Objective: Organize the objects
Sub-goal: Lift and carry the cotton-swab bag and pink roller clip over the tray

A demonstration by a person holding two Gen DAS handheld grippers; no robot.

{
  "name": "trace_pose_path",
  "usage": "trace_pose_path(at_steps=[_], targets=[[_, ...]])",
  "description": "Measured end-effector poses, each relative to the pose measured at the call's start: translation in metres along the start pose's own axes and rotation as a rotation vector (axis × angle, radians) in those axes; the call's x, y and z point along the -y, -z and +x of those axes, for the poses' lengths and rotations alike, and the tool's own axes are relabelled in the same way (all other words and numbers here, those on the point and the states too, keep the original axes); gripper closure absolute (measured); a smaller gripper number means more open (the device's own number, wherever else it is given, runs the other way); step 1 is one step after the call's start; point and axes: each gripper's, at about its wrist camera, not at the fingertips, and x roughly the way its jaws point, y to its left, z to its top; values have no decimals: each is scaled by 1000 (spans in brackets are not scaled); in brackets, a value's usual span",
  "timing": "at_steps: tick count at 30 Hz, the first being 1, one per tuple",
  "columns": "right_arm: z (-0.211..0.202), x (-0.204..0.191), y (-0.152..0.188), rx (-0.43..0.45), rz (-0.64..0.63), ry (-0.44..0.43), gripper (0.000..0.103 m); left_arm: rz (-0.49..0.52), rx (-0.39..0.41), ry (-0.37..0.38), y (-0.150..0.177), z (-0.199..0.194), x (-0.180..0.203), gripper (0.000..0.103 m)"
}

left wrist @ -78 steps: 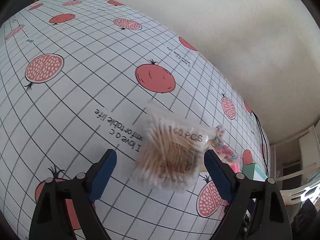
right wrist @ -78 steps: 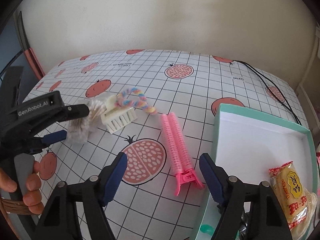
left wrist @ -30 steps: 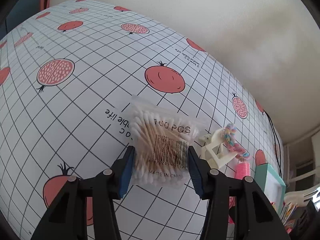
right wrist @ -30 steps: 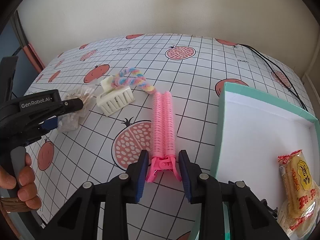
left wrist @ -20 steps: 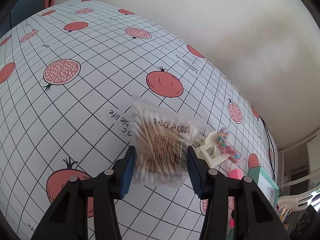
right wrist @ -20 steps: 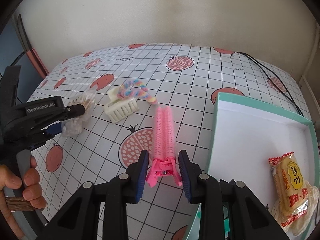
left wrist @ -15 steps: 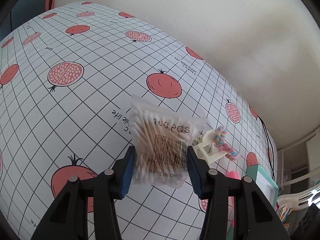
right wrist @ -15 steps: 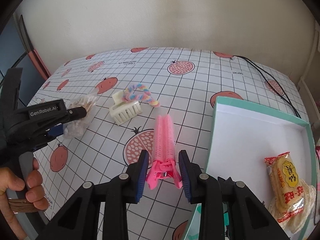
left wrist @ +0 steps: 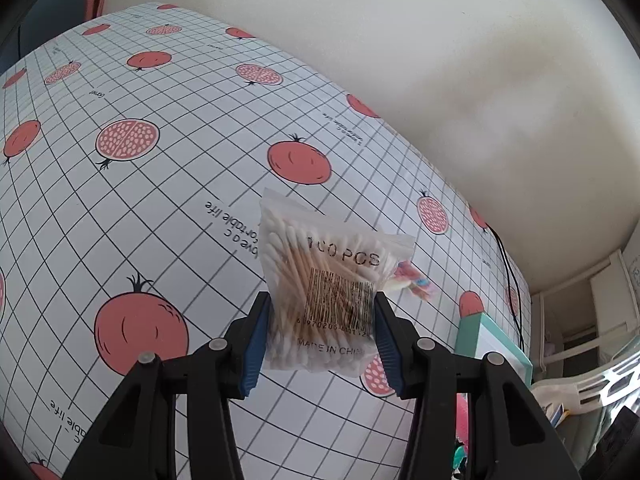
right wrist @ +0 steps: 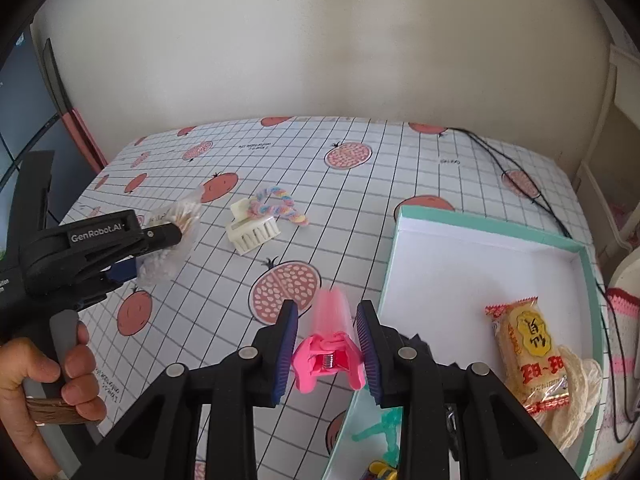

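My left gripper is shut on a clear bag of cotton swabs printed "100 PCS", held in the air above the pomegranate-print tablecloth. In the right wrist view that same bag of cotton swabs hangs from the left gripper at the left. My right gripper is shut on a pink hair clip, lifted off the table beside the left wall of a teal box.
On the cloth lie a white claw clip and a pastel twisted hair tie. Inside the box sit a snack packet, a white lacy item and a green figure. A black cable runs along the right side.
Both grippers closed on their items, the left on the swab bag and the right on the pink clip, and have since lifted them up off the table.
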Motion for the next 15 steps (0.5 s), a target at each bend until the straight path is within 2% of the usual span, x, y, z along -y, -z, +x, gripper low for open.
trace_pose_path(at_steps=[3, 4, 5, 9, 15], targets=[[7, 1, 4, -49, -4, -20, 74, 33, -9, -6, 4, 1, 7, 52], [12, 1, 6, -71, -5, -22, 80, 42, -12, -10, 6, 2, 9, 52], [17, 1, 8, -99, -6, -22, 83, 49, -15, -13, 7, 3, 11, 52], [36, -3, 17, -176, -29, -6, 83, 55, -32, -16, 9, 8, 12, 52], [39, -11, 18, -185, -36, -37, 83, 35, -48, -19, 8, 12, 7, 52]])
